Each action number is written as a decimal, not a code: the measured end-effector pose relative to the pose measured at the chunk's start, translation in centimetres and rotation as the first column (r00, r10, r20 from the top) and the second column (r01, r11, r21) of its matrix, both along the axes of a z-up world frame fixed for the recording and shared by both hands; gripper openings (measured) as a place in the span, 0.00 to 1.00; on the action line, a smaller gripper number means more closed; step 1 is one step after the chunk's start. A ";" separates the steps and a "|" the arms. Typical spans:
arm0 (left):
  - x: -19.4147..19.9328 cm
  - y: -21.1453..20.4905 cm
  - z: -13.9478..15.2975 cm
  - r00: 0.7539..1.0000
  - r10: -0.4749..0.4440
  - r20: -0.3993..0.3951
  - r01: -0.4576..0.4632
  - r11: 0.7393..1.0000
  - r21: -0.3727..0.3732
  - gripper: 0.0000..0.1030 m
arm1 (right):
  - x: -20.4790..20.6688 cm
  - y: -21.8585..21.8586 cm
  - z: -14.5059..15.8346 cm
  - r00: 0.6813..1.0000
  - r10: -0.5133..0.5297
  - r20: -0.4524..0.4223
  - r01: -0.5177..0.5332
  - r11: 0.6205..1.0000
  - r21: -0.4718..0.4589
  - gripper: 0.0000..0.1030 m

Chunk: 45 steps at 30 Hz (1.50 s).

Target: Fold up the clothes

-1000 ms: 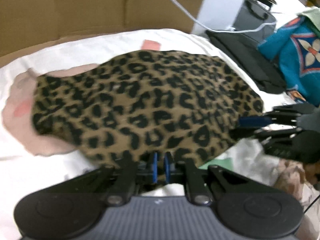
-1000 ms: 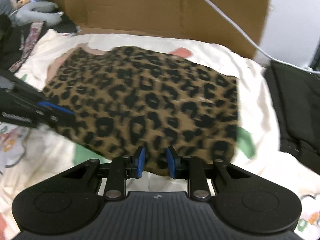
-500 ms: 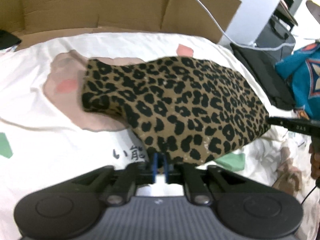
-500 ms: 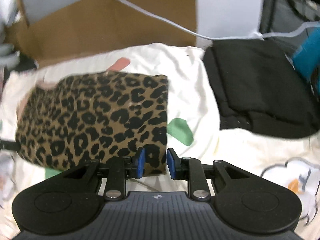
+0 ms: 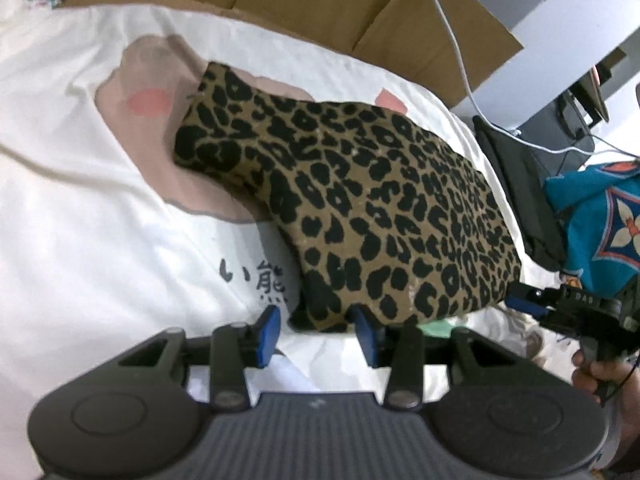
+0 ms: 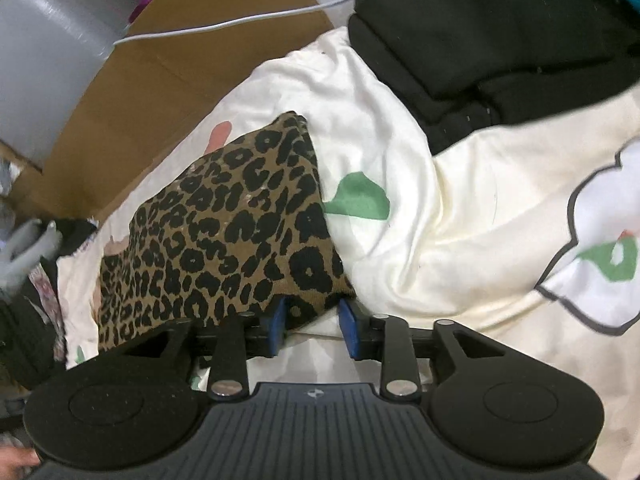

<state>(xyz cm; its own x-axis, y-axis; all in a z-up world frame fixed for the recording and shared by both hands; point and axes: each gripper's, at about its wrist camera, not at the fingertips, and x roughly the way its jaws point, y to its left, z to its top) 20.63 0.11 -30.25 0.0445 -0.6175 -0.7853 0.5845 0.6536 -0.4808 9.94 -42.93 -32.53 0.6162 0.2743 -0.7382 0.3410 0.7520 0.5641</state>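
A folded leopard-print garment (image 5: 360, 200) lies on the white printed sheet (image 5: 100, 240). My left gripper (image 5: 317, 334) is open at the garment's near corner, and its blue pads (image 5: 267, 332) stand on either side of the fabric without pressing it. In the right wrist view the same garment (image 6: 224, 240) runs away to the left. My right gripper (image 6: 312, 326) is shut on its near right corner, the thick fold keeping the pads apart. The right gripper (image 5: 532, 304) also shows in the left wrist view, at the garment's right edge.
Brown cardboard (image 5: 320, 4) stands behind the sheet with a white cable (image 5: 452, 40) across it. A black folded garment (image 6: 500, 28) lies at the sheet's right side, and a blue patterned cloth (image 5: 600, 216) beyond it. A hand (image 5: 596, 376) holds the right gripper's handle.
The garment came down from mid-air and now rests flat on the sheet. My left gripper opened and let go of its edge. The right wrist view swung right, still at the corner.
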 end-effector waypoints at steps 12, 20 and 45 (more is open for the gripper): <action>1.9 2.3 -3.4 0.913 0.206 -0.352 -0.264 0.956 -0.127 0.46 | 0.2 -1.9 -3.2 0.988 -0.153 -0.014 0.151 0.950 0.272 0.39; 2.5 2.0 -3.5 0.950 0.148 -0.276 -0.207 0.958 -0.198 0.44 | 0.4 -2.2 -3.9 0.978 -0.206 -0.019 0.199 0.908 0.368 0.38; 2.9 1.7 -2.2 0.981 -0.029 -0.191 -0.009 0.981 -0.193 0.07 | 0.8 -2.5 -3.6 0.982 -0.186 -0.018 0.176 0.893 0.415 0.11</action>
<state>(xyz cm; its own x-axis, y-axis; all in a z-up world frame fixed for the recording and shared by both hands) 23.50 1.85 -32.43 -0.1023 -0.7574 -0.6449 0.4752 0.5323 -0.7006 10.71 -45.47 -36.16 0.6989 0.4336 -0.5688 0.4331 0.3763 0.8190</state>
